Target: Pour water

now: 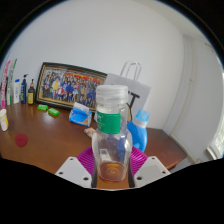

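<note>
I am holding the clear bottle (111, 135) upright between the jaws, the gripper (111, 168) closed on its lower body with both pink pads (87, 161) pressing its sides, so nothing spills before the pour. It is smooth transparent plastic, cylindrical, with a white cap, a green band, and brownish liquid at the bottom. Just beyond the jaws a blue cup (138, 132) is waiting on the brown wooden table (45, 145); further beyond, a framed photograph (66, 86) is leaning against the wall.
</note>
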### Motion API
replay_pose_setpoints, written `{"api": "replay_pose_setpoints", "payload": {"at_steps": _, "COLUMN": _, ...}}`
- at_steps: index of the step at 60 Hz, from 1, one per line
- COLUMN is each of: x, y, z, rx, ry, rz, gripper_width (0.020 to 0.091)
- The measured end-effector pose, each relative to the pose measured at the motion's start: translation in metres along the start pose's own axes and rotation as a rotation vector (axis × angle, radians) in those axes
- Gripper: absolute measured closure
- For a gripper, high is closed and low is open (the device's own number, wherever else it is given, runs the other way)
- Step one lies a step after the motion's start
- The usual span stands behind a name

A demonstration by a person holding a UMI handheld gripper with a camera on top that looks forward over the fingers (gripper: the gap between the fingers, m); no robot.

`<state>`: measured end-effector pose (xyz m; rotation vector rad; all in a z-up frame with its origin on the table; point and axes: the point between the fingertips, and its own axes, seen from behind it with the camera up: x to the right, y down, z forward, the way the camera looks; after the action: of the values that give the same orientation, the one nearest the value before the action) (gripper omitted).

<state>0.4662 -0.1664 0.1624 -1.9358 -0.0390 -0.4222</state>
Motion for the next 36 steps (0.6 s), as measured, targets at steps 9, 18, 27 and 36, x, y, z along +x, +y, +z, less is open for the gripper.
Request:
{"api": "replay_pose_setpoints", "payload": {"at_steps": 9, "x": -0.046, "y": -0.089, "z": -0.02, "rx": 0.058, "ry": 0.078, "rz": -0.267, "gripper_width": 0.0685}}
{"api": "replay_pose_setpoints", "payload": {"at_steps": 18, "x": -0.128, "y": -0.167, "z": -0.036, "rx": 0.114, "ry": 0.151, "rz": -0.586, "gripper_width": 0.0686}}
{"api": "replay_pose_setpoints", "payload": {"at_steps": 27, "x": -0.233, "y": -0.201, "z": -0.046, "rx": 0.132, "ry": 0.183, "rz": -0.923, "gripper_width": 0.0686}}
{"api": "replay_pose_setpoints", "payload": {"at_steps": 36, "x": -0.337, "y": -0.192, "z": -0.048, "rx": 0.156, "ry": 0.156, "rz": -1.251, "gripper_width": 0.0686}}
